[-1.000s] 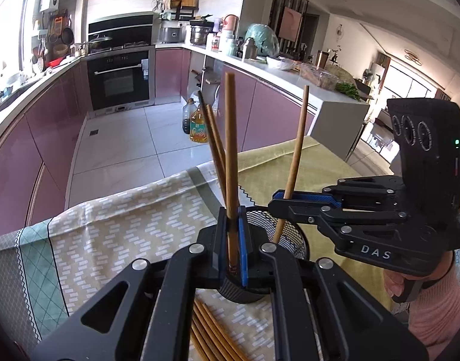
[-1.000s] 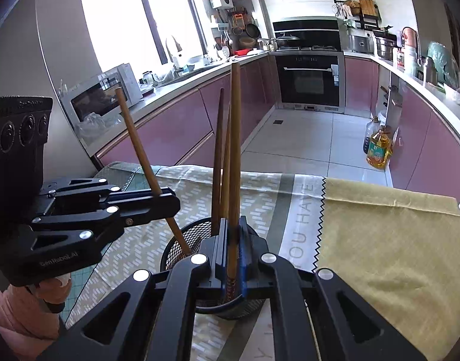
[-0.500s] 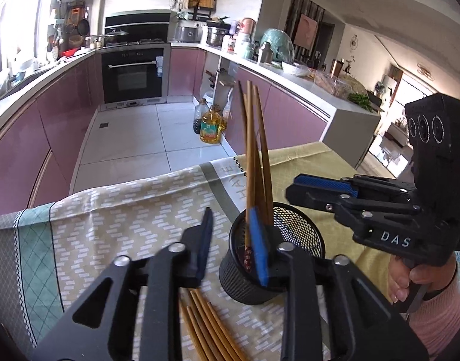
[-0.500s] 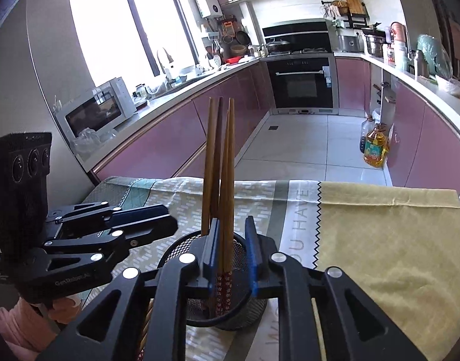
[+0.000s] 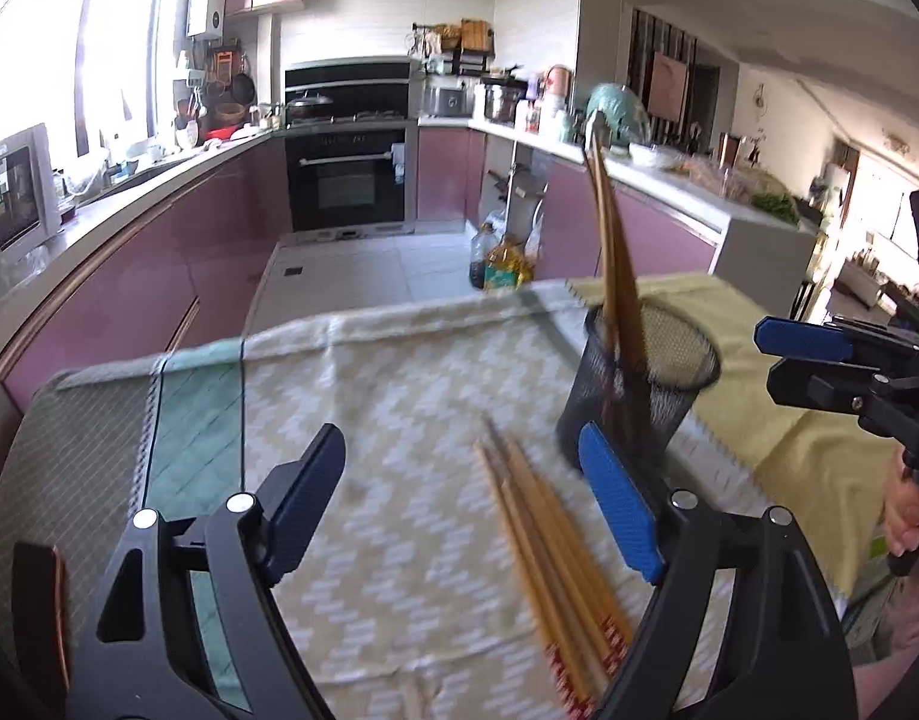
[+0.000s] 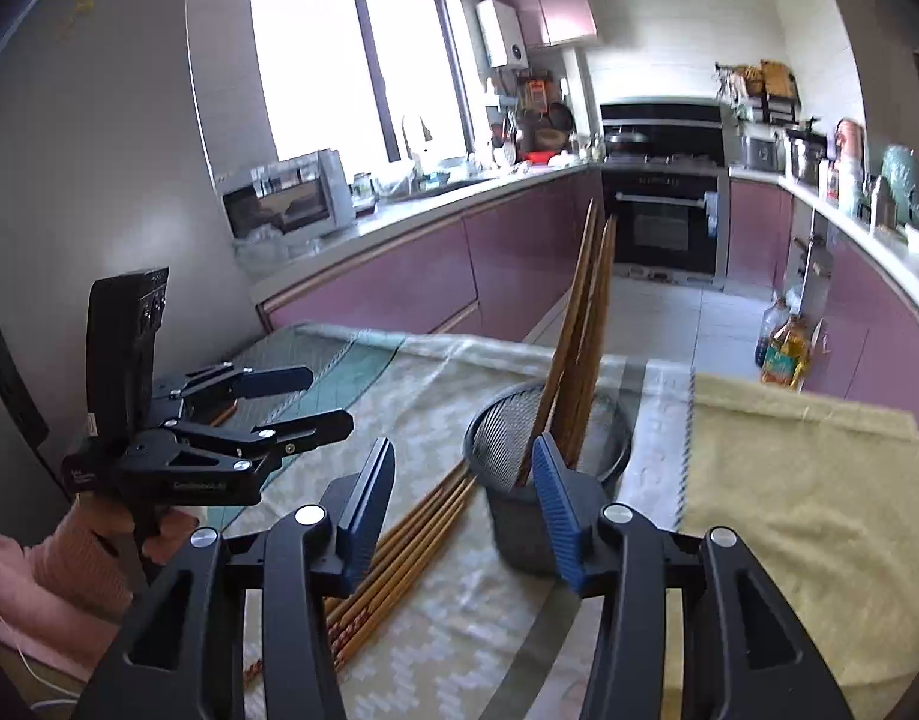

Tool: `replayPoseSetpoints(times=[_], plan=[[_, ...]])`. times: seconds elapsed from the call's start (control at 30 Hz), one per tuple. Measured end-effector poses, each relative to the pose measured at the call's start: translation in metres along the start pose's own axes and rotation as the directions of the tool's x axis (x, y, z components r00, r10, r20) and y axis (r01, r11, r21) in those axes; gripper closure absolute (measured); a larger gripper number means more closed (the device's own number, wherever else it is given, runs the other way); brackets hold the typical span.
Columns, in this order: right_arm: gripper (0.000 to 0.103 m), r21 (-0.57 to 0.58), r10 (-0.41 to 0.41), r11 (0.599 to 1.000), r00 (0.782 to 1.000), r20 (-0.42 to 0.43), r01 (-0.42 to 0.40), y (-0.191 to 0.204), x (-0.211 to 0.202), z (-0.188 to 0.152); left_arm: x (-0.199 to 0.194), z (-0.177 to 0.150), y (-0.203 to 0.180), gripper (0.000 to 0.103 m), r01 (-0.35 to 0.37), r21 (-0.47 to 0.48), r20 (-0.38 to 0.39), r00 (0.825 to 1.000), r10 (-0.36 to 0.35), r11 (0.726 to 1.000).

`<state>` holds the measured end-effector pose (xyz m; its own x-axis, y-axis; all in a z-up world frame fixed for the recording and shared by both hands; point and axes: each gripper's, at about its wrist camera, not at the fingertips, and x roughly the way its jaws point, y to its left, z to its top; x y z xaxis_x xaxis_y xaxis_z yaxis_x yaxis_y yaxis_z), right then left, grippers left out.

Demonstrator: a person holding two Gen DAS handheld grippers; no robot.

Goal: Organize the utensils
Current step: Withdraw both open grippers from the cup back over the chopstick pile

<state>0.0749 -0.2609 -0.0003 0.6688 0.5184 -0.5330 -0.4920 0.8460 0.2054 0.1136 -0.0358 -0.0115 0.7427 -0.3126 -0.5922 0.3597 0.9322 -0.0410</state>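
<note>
A black mesh cup [image 5: 639, 384] [image 6: 546, 468] stands on the patterned cloth with several wooden chopsticks [image 5: 612, 252] [image 6: 585, 324] upright in it. More chopsticks [image 5: 549, 546] [image 6: 399, 564] lie flat in a bundle on the cloth beside the cup. My left gripper [image 5: 459, 504] hangs over the loose bundle, its jaws opening, nothing between them. My right gripper [image 6: 465, 510] sits just in front of the cup, jaws opening and empty. Each gripper shows at the edge of the other's view: the right gripper [image 5: 843, 372] and the left gripper [image 6: 291, 402].
The table carries a green-and-white patterned cloth [image 5: 399, 408] and a yellow cloth [image 6: 789, 480] on the right. A person's hand in a pink sleeve [image 6: 69, 564] holds the left gripper. Purple kitchen cabinets [image 6: 459, 276] and an oven [image 5: 345, 180] lie beyond the table edge.
Both grippers let go of the chopsticks they held over the cup; those now stand in the cup. Both jaws opened and the grippers drew back, the left one swinging toward the loose bundle.
</note>
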Motion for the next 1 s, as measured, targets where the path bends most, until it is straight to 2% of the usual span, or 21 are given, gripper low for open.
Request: replayPoseSetpoints(times=[0.13,0.3,0.7,1.0], plan=[[0.057,0.028,0.025,0.999,0.993,-0.116,-0.022,0.009,0.033,-0.026,0.006,-0.033,0.004,0.027,-0.015,0.023,-0.077,0.997,0.016,1.000],[0.057,0.024,-0.004,1.000,0.976,-0.218,0.009,0.020,0.067,-0.049,0.016,-0.059,0.007,0.028,-0.014,0.007,-0.157,0.988,0.015,1.000],[0.058,-0.016,-0.070,0.998,0.965,-0.254,0.068,0.031,0.078,-0.060,0.026,-0.077,-0.005,0.030,0.006,0.016,-0.218,0.976,-0.002,1.000],[0.058,-0.019,-0.075,0.997,0.963,-0.260,0.072,0.030,0.078,-0.063,0.031,-0.079,-0.009,0.030,0.015,0.028,-0.236,0.972,-0.008,0.999]])
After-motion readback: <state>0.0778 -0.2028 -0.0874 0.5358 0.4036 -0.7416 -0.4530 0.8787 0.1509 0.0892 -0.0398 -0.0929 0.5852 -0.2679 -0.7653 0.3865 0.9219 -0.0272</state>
